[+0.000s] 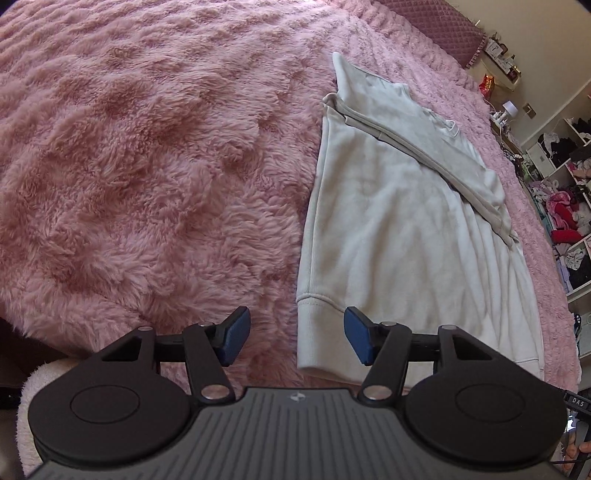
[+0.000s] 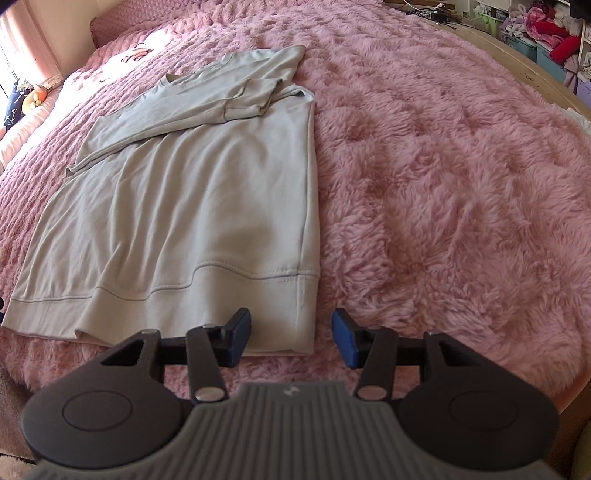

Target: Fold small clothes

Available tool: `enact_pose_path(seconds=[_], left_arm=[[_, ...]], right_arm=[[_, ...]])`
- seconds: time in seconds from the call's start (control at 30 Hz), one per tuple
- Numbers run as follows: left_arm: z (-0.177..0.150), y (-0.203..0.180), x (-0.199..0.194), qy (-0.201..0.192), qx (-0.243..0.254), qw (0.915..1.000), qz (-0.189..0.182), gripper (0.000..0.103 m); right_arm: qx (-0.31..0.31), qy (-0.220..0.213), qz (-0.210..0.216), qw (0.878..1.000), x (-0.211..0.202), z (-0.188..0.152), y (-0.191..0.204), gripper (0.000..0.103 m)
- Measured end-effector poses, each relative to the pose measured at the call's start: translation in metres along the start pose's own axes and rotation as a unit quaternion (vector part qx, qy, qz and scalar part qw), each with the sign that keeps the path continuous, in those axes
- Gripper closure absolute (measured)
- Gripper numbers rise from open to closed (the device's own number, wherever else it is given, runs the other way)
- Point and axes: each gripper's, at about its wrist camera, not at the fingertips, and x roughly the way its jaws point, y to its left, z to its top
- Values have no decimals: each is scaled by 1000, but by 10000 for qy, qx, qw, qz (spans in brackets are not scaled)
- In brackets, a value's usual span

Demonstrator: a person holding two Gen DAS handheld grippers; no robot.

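A pale grey-white sweatshirt (image 1: 388, 229) lies flat on a fluffy pink blanket, both sleeves folded across its upper body. In the left wrist view my left gripper (image 1: 297, 338) hovers open over the hem's left corner, blue pads either side of the ribbed band, nothing pinched. In the right wrist view the same sweatshirt (image 2: 207, 206) fills the left half. My right gripper (image 2: 291, 338) stands open over the hem's right corner, with its left pad above the cloth and its right pad above the blanket.
The pink blanket (image 1: 147, 166) spreads wide to the left of the sweatshirt and, in the right wrist view, as pink blanket (image 2: 443, 184) to its right. Shelves stuffed with clothes (image 1: 569, 206) stand past the bed's far side. A quilted pink headboard (image 1: 443, 26) sits at the top.
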Motion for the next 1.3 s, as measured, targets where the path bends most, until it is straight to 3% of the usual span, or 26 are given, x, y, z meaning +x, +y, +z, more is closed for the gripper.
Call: enact_pose_path(seconds=[0.1,0.17,0.2,0.27,0.4,0.43,0.6,0.8,1.0,1.3], left_arm=[[-2,2,7,153,-47,9998,-96,35],[-4,2,12,212,-139,9994,-215,35],[-6,1,14,229,-160,9991,-323,37],[-10,-5,20,313,-106,9978,-579,48],[-14,-16,25,243,66,9987,-439,92],[-13,-17,23,185,29,9985,-516,95],[-6,-18,6,-87,-84,9951,-977,96],[10,-15,-8,-106,-455,9876,-1496,97],[37,-10,-10,-223,-966,9732,-2074,97],[129,-44,-4,-762,-343,9748,-2066,99]], right_arm=[[-8,58,-6,10000,5,2,2,59],[-44,94,-14,9999,8,3,5,74],[-44,107,-4,9999,8,4,6,76],[-60,96,-7,9999,7,5,7,89],[101,59,54,9999,5,4,2,93],[130,41,65,9999,3,4,2,94],[318,-116,231,9992,-13,8,-2,97],[691,-412,483,9956,-41,24,-8,98],[1126,-569,915,9878,-49,47,-10,98],[893,-1490,864,9810,-40,140,7,98]])
